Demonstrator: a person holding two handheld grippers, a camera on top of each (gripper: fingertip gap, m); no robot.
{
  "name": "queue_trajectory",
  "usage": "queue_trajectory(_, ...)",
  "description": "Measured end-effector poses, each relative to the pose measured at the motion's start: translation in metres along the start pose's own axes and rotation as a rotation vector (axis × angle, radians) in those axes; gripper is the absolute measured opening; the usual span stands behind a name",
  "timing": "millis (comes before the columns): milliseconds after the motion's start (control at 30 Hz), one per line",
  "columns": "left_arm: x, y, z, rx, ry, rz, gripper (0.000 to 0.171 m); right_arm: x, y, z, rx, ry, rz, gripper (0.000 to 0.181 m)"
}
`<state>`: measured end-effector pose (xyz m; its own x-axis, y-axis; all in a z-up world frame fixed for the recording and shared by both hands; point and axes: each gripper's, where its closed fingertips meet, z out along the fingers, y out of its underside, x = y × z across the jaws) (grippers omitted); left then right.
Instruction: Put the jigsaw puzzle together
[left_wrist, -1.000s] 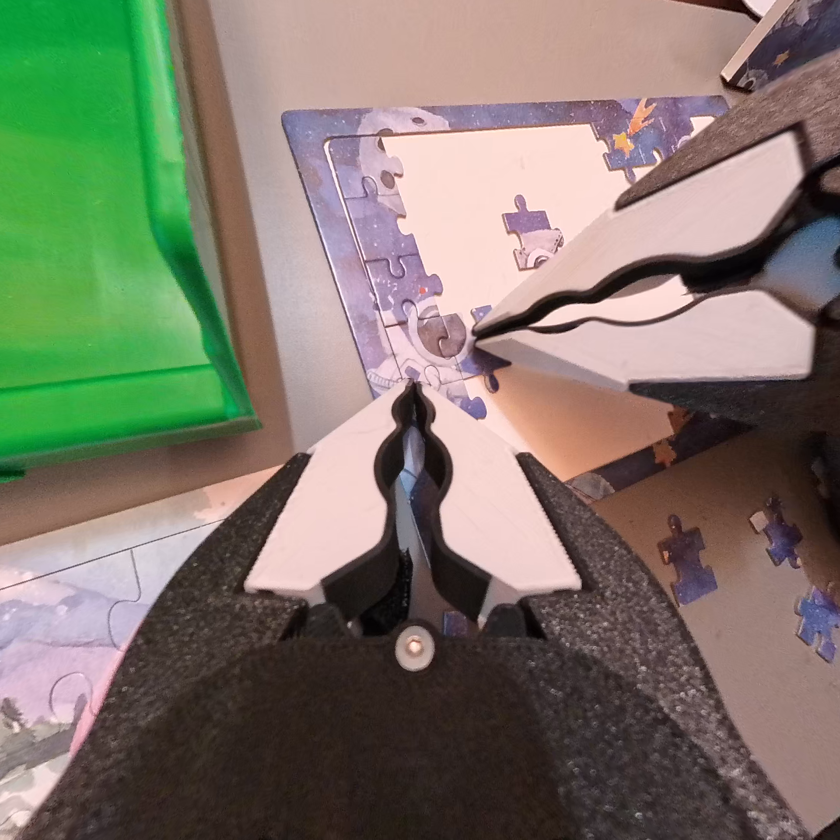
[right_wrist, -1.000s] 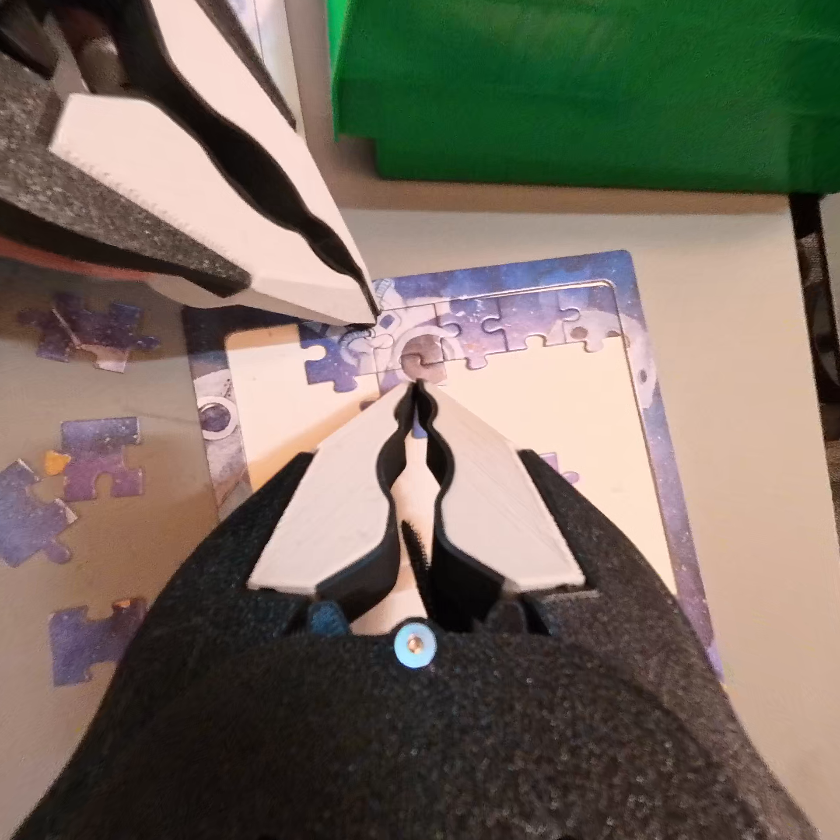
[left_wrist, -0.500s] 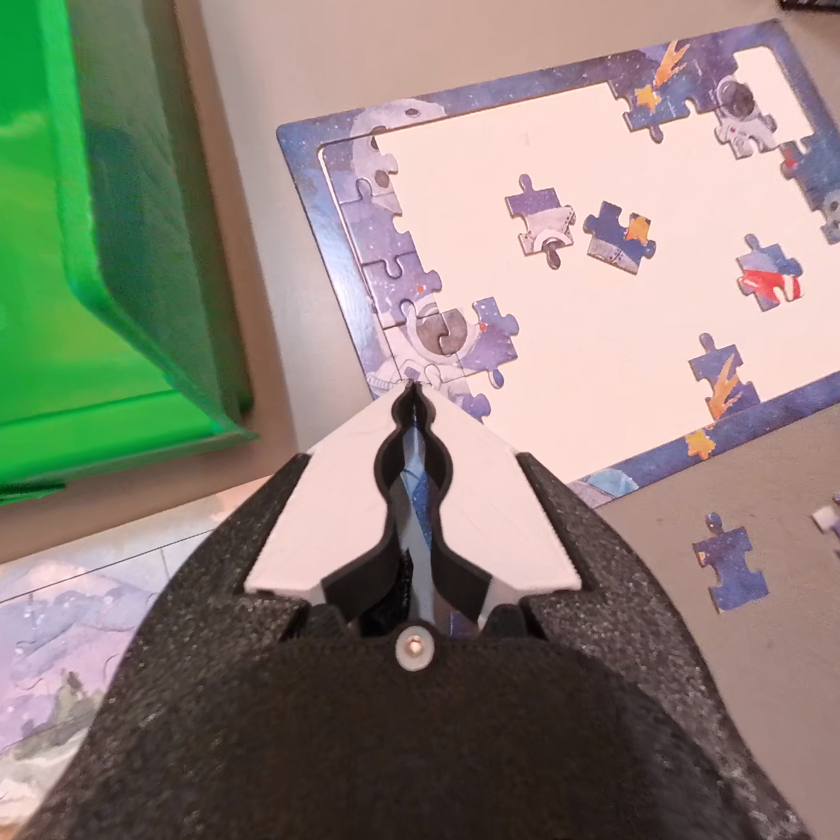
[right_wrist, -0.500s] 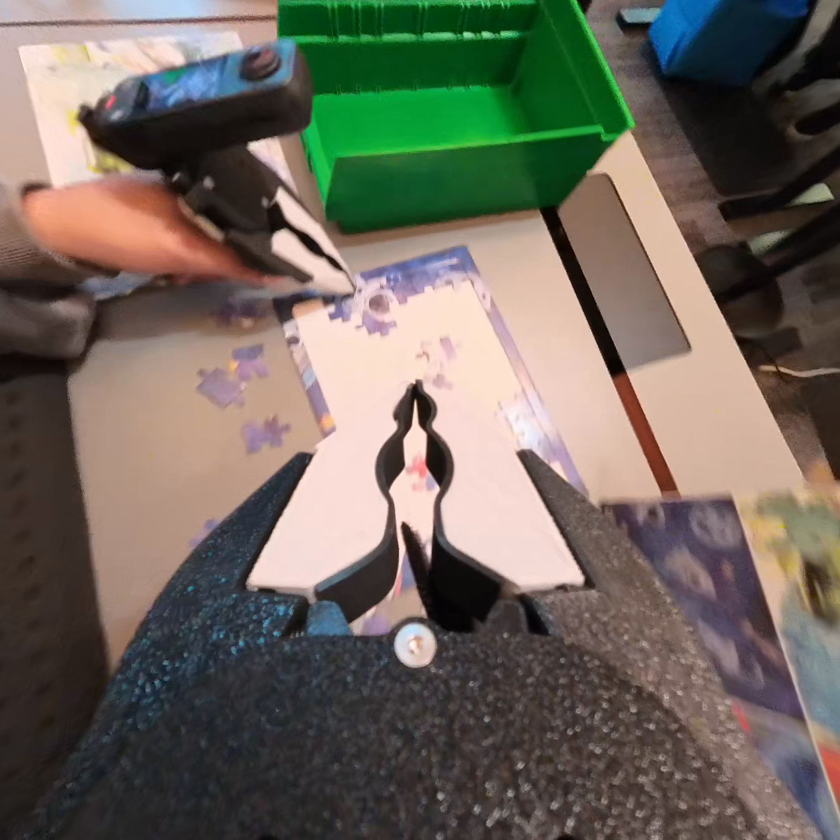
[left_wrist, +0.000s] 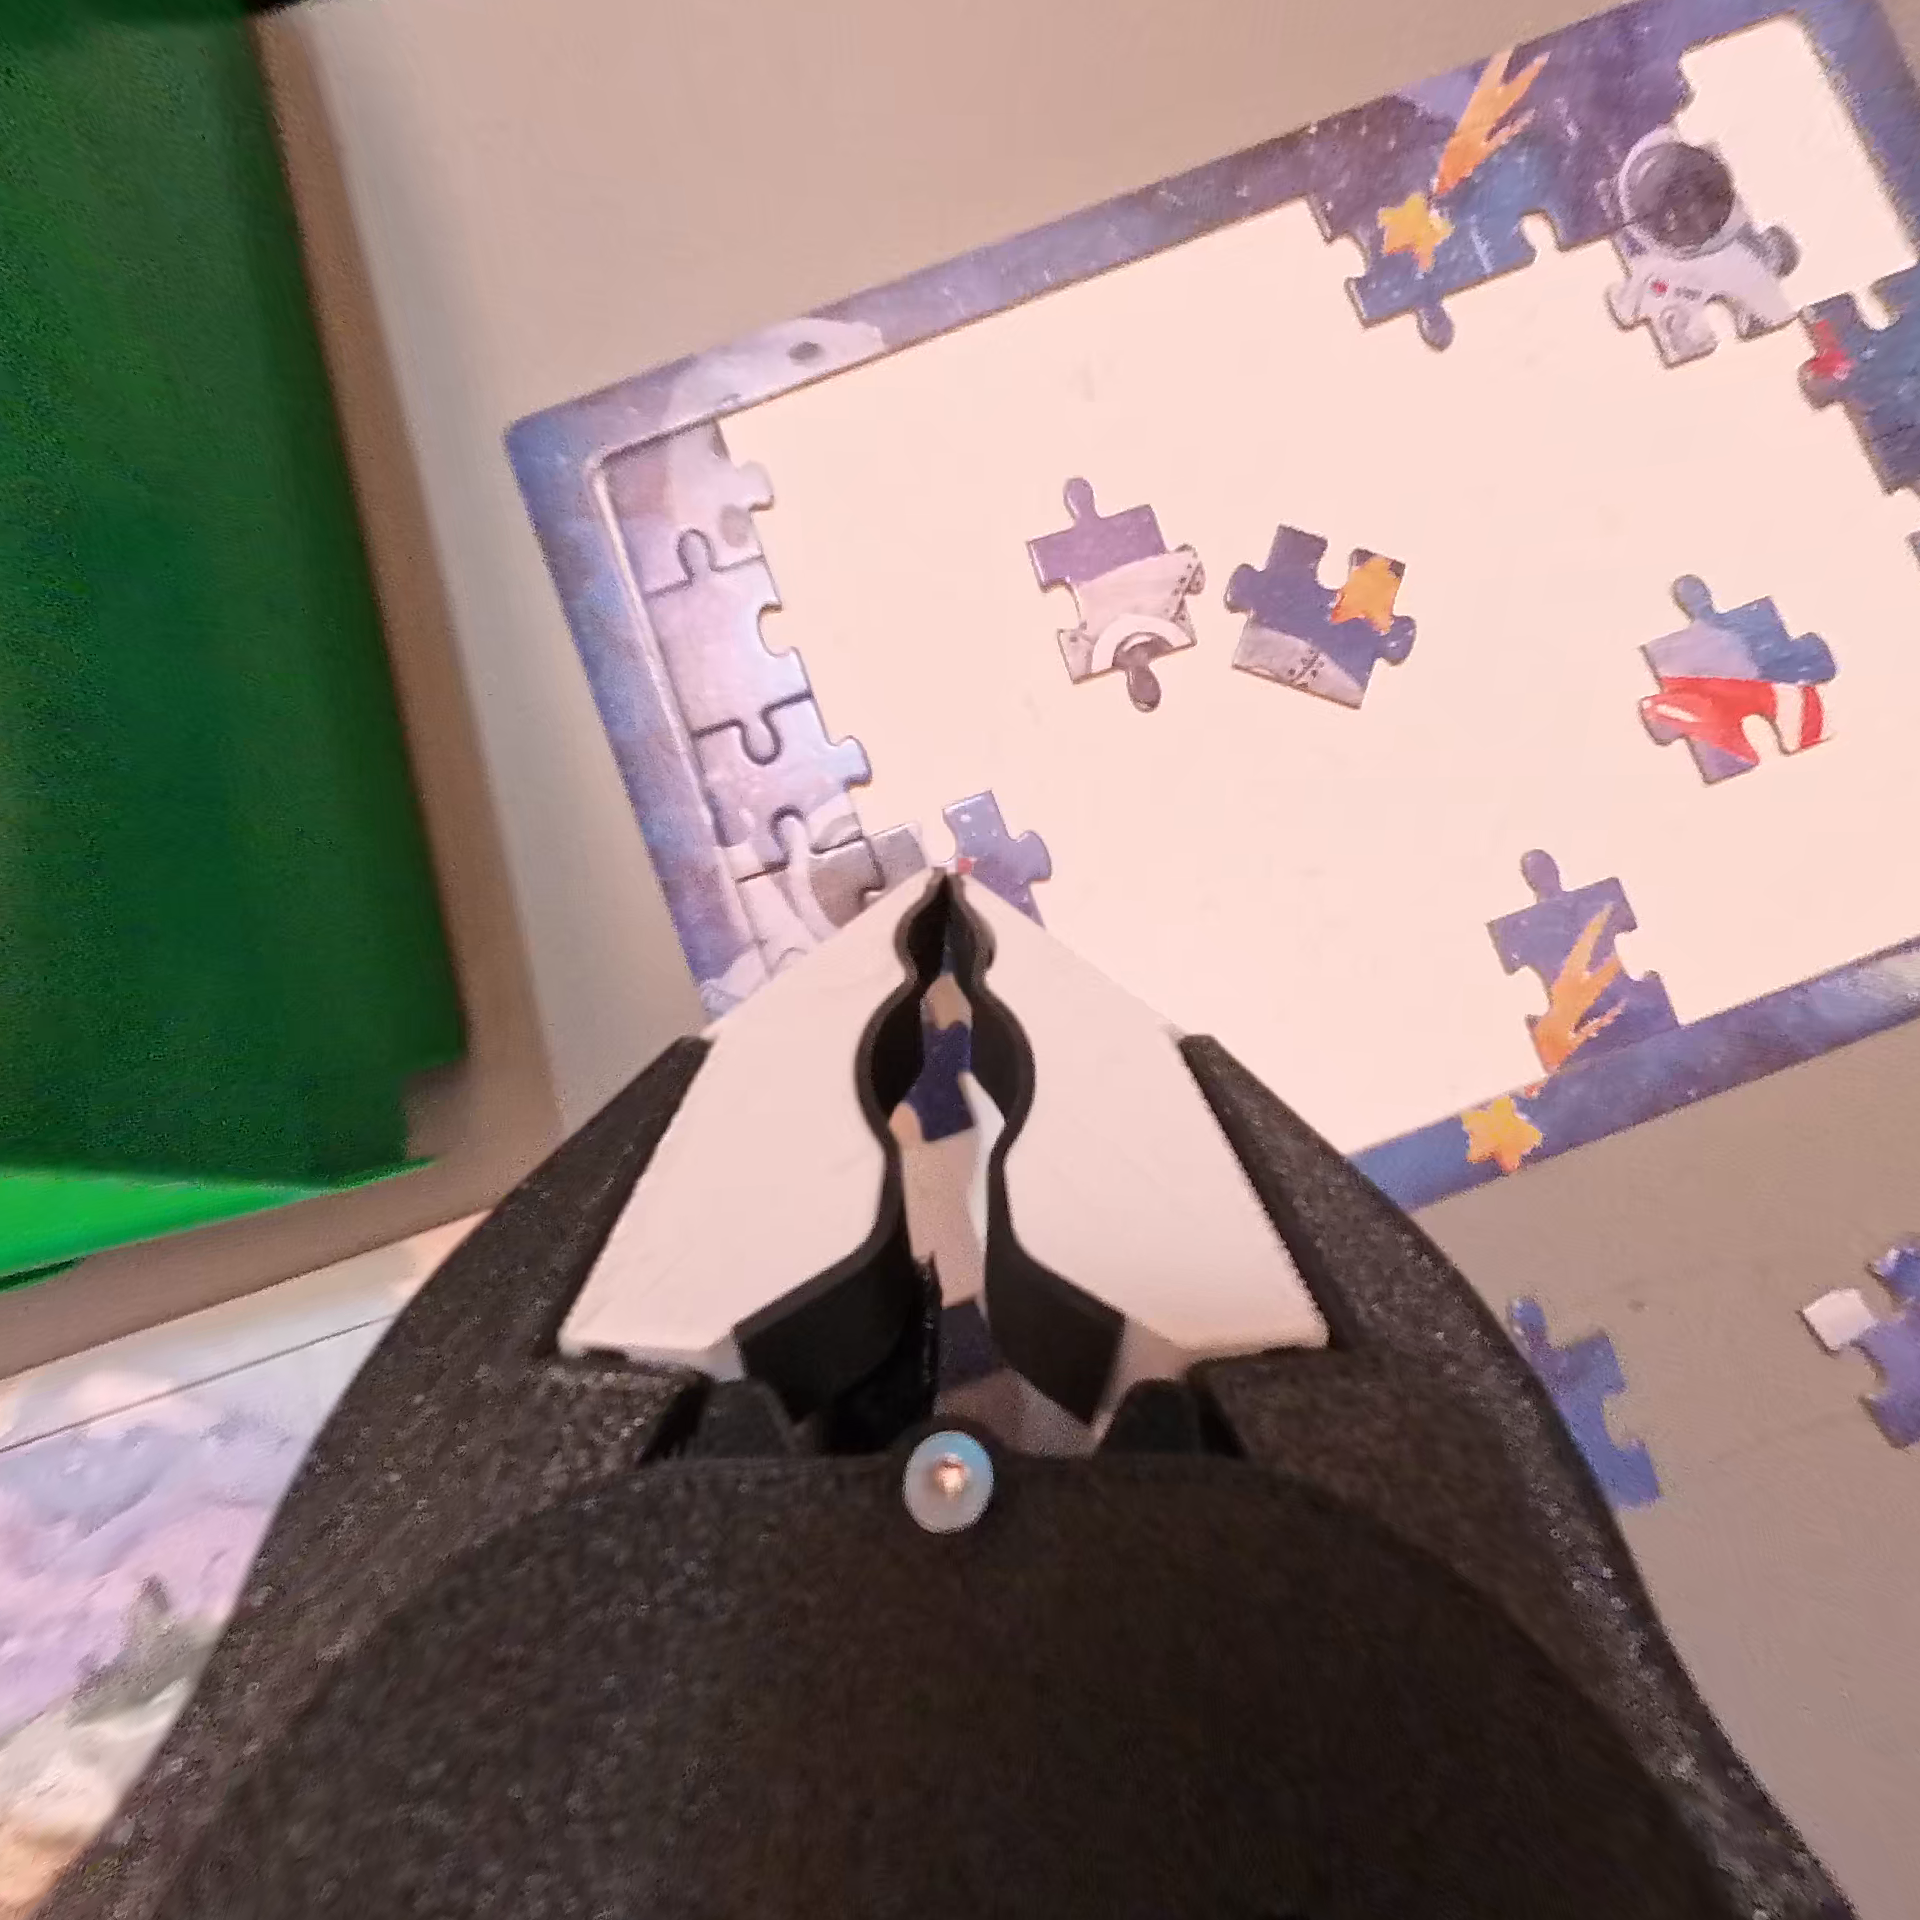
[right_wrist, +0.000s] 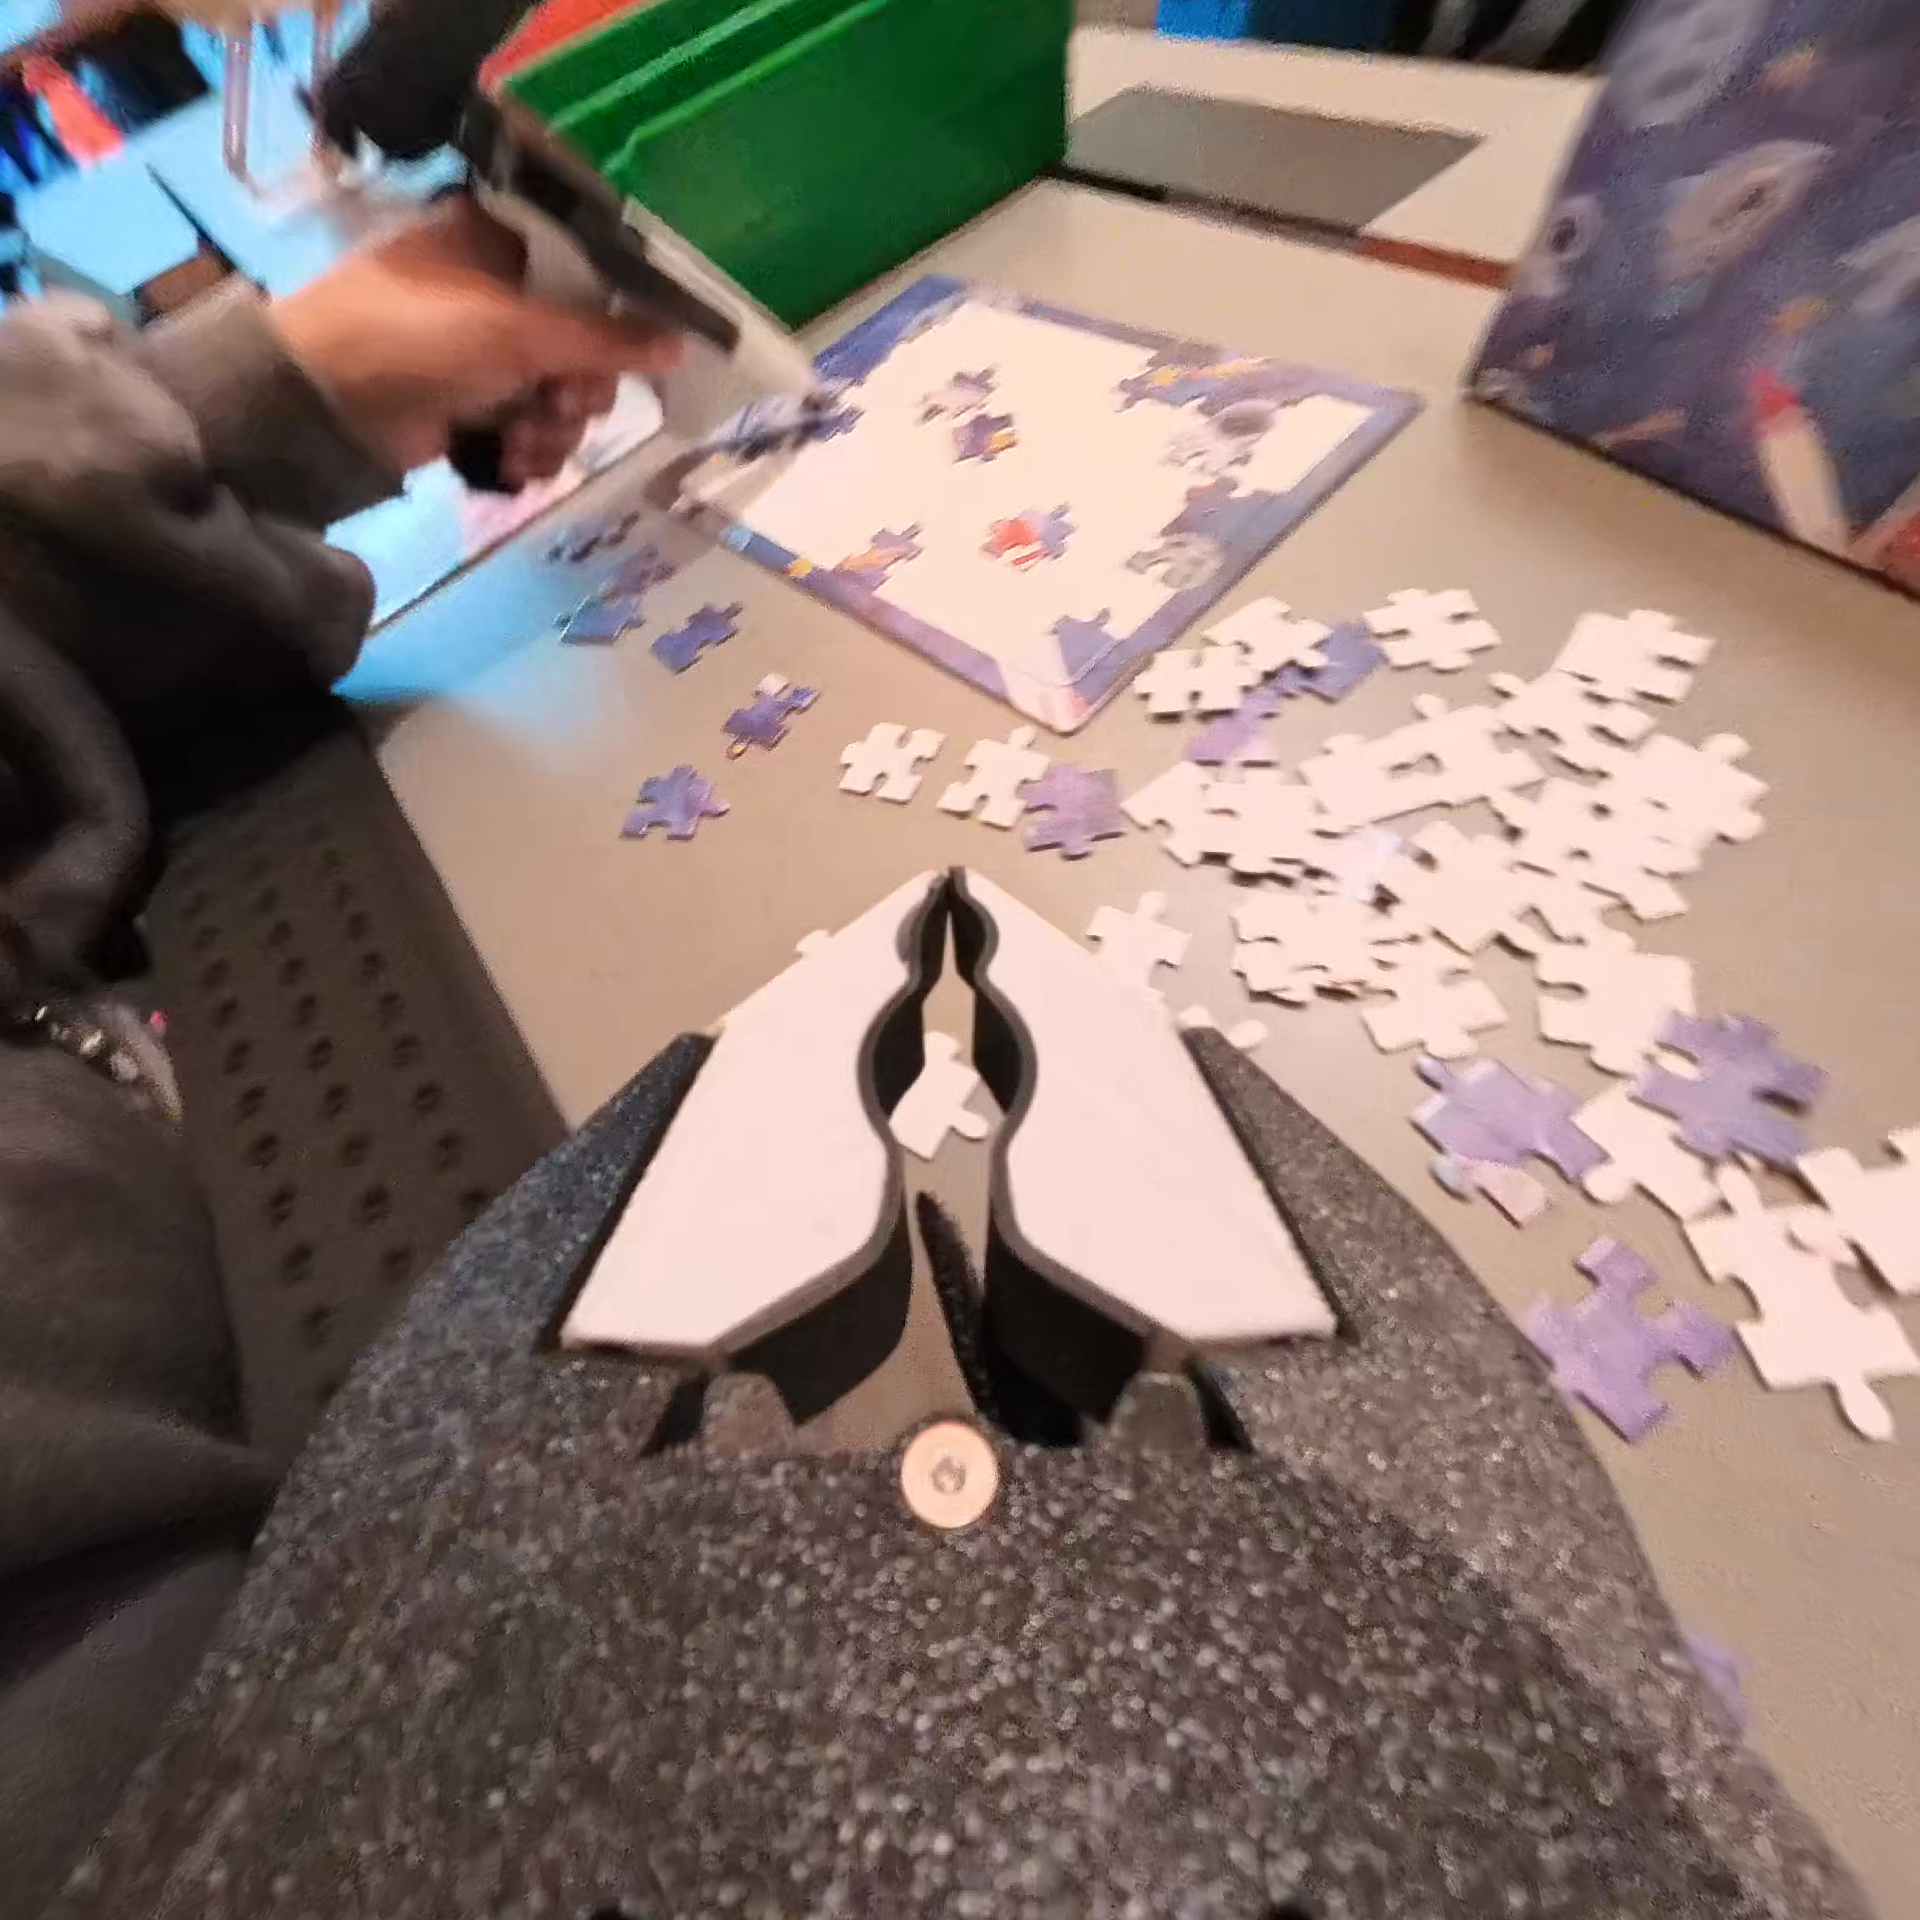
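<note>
The blue-bordered puzzle frame (left_wrist: 1766, 1023) lies on the grey table. A column of joined pieces (left_wrist: 727, 665) fills its left edge, and more joined pieces (left_wrist: 1455, 229) sit at its far right corner. Several loose pieces lie inside it, among them a red one (left_wrist: 1735, 696). My left gripper (left_wrist: 945, 883) is shut, its tips on the joined pieces at the near left corner. My right gripper (right_wrist: 948, 883) is shut and empty, low over the table beside a pile of loose pieces (right_wrist: 1455, 810). The frame (right_wrist: 1091, 457) and left gripper (right_wrist: 800, 400) show farther off, blurred.
A green bin (left_wrist: 187, 623) stands left of the frame, also seen in the right wrist view (right_wrist: 831, 156). A blue puzzle box (right_wrist: 1714, 260) stands at the back right. Another puzzle sheet (left_wrist: 125, 1455) lies near left. A person's grey sleeve (right_wrist: 125, 520) is at left. One gripper's finger ends stand about 35 centimeters off the other's.
My right gripper has pulled back from the frame's left corner to the pile of loose pieces. My left gripper has stayed shut on the joined pieces.
</note>
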<state>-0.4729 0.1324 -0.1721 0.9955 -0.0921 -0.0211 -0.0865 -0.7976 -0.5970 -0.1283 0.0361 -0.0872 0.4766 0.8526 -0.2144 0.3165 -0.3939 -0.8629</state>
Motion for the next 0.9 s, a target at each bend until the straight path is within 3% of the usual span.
queue_trajectory(67, -0.004, -0.003, 0.006, 0.043, -0.028, 0.009, 0.001, 0.023, -0.001, -0.008, 0.069, 0.047, 0.048, 0.0)
queue_trajectory(233, -0.003, -0.007, 0.004, 0.009, -0.093, 0.091, 0.0, 0.083, 0.009, -0.016, 0.15, 0.254, 0.051, 0.002)
queue_trajectory(367, 0.013, -0.042, -0.041, 0.277, -0.218, 0.284, 0.0, 0.097, 0.009, -0.02, 0.162, 0.301, 0.085, 0.014)
queue_trajectory(433, 0.022, -0.043, -0.069, 0.338, -0.269, 0.358, 0.001, 0.101, 0.006, -0.027, 0.18, 0.332, 0.078, 0.014)
queue_trajectory(600, 0.062, 0.009, -0.123, 0.316, -0.094, 0.365, 0.01, 0.117, -0.016, -0.09, 0.29, 0.459, 0.081, 0.02)
queue_trajectory(667, 0.066, 0.039, -0.138, 0.263, -0.026, 0.287, 0.01, 0.118, -0.009, -0.114, 0.234, 0.499, 0.075, 0.026)
queue_trajectory(767, 0.081, 0.073, -0.156, 0.247, 0.116, 0.13, 0.012, 0.106, 0.024, -0.136, 0.064, 0.512, 0.013, 0.027)
queue_trajectory(900, 0.108, 0.09, -0.168, 0.321, 0.257, -0.028, 0.018, 0.095, 0.088, -0.153, -0.176, 0.546, 0.057, 0.024)
